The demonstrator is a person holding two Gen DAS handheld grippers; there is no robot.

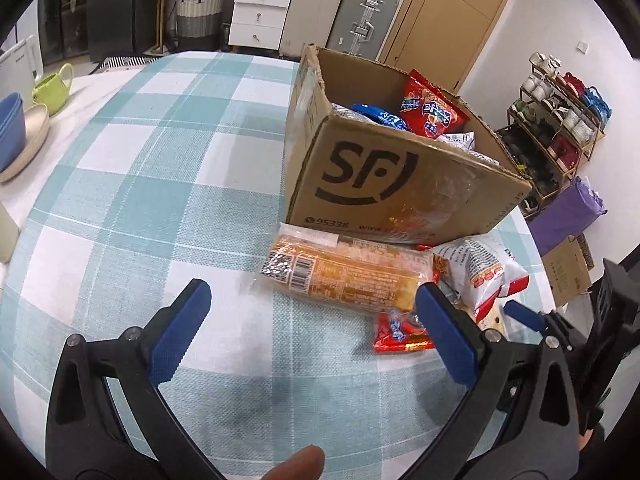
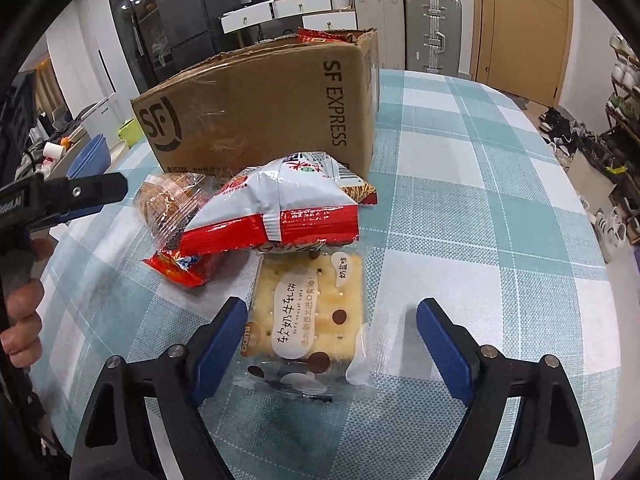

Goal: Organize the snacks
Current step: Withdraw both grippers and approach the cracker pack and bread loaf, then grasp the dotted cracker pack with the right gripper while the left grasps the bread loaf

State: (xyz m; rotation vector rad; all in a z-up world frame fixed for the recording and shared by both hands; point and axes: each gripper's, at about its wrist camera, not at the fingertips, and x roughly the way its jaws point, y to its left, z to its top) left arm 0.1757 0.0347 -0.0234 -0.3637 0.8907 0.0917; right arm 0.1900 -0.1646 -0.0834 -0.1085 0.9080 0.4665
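Note:
An open cardboard SF box [image 1: 400, 184] stands on the checked tablecloth and holds a red bag [image 1: 432, 108] and a blue bag [image 1: 380, 116]. In front of it lie an orange wrapped pack [image 1: 348, 272], a white-and-red bag [image 1: 480, 268] and a small red packet [image 1: 400, 332]. My left gripper [image 1: 314, 292] is open, just short of the orange pack. My right gripper [image 2: 332, 308] is open around a clear pack of nougat crackers [image 2: 312, 312]. Its left pad is close to the pack's edge and its right pad stands apart. The white-and-red bag [image 2: 280, 208] overlaps the crackers' far end.
Blue bowls [image 1: 10, 128], a beige plate and a green jug [image 1: 52, 88] sit at the table's left edge. The box [image 2: 272, 112] blocks the far side of the pile. Beyond the table's right edge stands a shoe rack [image 1: 560, 120]. Suitcases [image 2: 432, 28] and drawers line the back wall.

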